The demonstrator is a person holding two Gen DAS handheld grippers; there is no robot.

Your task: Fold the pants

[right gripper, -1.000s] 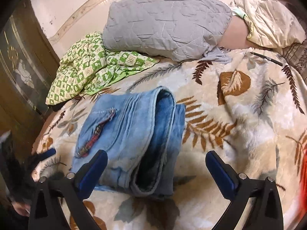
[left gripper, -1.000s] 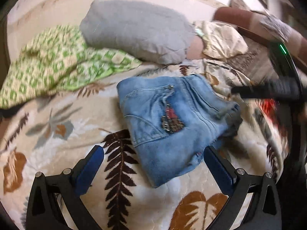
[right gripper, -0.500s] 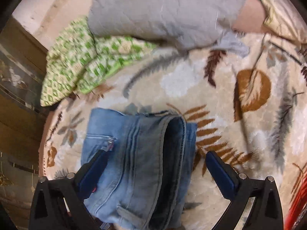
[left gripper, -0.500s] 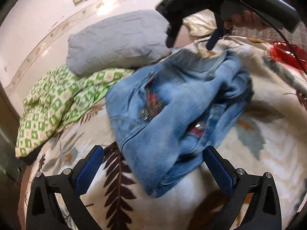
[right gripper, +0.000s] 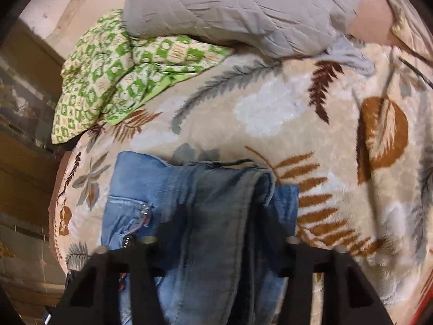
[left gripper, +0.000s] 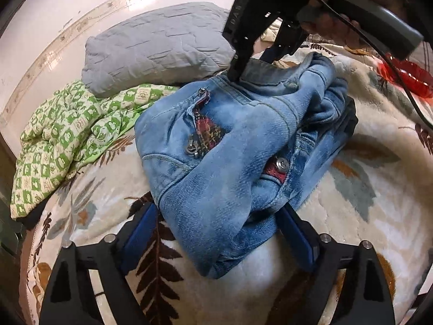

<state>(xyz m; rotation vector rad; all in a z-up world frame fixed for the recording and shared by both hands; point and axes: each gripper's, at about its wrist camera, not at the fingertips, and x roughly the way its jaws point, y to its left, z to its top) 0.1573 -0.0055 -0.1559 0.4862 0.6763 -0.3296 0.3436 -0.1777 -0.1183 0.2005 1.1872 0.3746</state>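
The blue jeans (left gripper: pixel 230 140) lie as a thick folded bundle on the leaf-patterned blanket (left gripper: pixel 365 216). My left gripper (left gripper: pixel 217 211) straddles the bundle's near end. Its jaws are closing and both blue pads (left gripper: pixel 140 233) touch the denim's sides. My right gripper (left gripper: pixel 253 66), held by a hand (left gripper: pixel 324 27), comes down on the far edge. Its jaws are closing on the dark inner waistband fold. In the right wrist view the jeans (right gripper: pixel 205 189) fill the space between the right gripper's (right gripper: pixel 222 230) black fingers, and denim hides the pads.
A grey quilted pillow (left gripper: pixel 157 43) and a green checked cloth (left gripper: pixel 62 135) lie just beyond the jeans to the left. A red object (left gripper: pixel 406 75) sits at the far right. Wooden panelling (right gripper: pixel 21 162) borders the bed on the left. Bare blanket (right gripper: pixel 270 108) spreads right of the jeans.
Both grippers went from wide open to narrowed onto the jeans. The right gripper moved down onto the far edge. The left dropped closer and rolled, and the bundle bunched up.
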